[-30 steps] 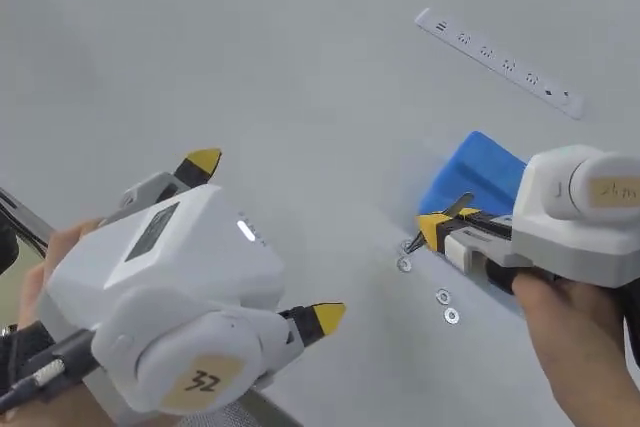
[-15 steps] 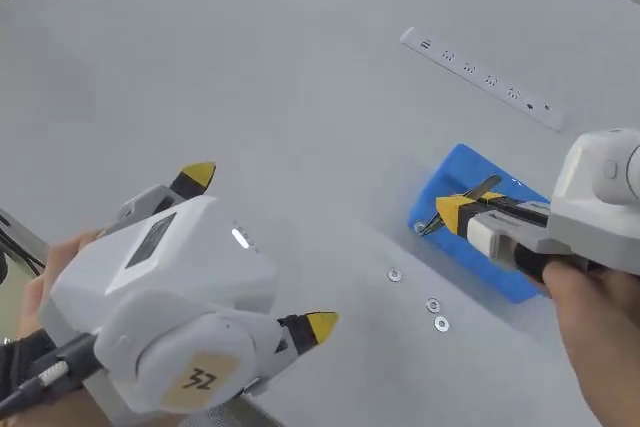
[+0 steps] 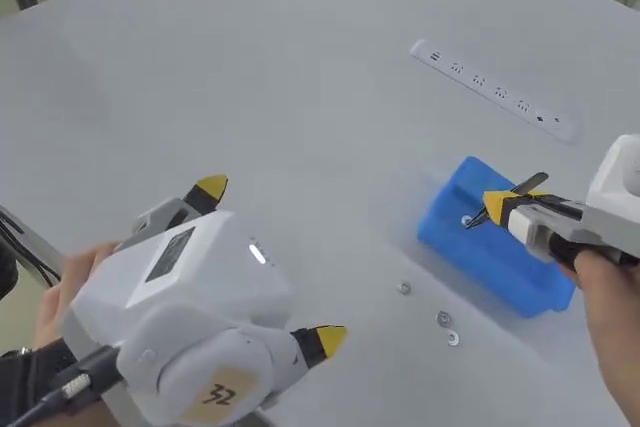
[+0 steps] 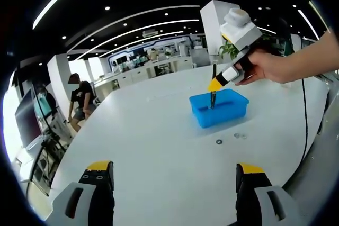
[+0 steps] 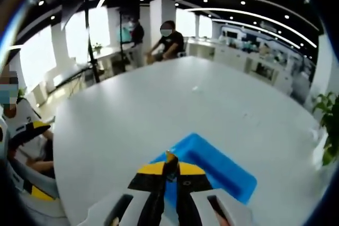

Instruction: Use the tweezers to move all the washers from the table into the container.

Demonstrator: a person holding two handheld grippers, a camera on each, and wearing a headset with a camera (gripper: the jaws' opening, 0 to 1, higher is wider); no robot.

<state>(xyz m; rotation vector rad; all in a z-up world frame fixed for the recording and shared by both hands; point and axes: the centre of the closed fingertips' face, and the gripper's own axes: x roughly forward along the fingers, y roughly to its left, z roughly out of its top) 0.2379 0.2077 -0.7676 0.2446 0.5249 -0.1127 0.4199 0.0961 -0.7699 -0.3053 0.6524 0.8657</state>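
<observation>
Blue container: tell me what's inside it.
The tweezers, held in the right gripper, dip into the container, apparently carrying a washer. The floor under the gripper is hidden.

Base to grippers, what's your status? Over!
Left gripper open, idle. Right gripper shut on tweezers, tips over blue container. Three washers on table beside it. Nothing blocking.

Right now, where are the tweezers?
In the head view, at the right, the tweezers are clamped in the right gripper, their tips over the blue container.
</observation>
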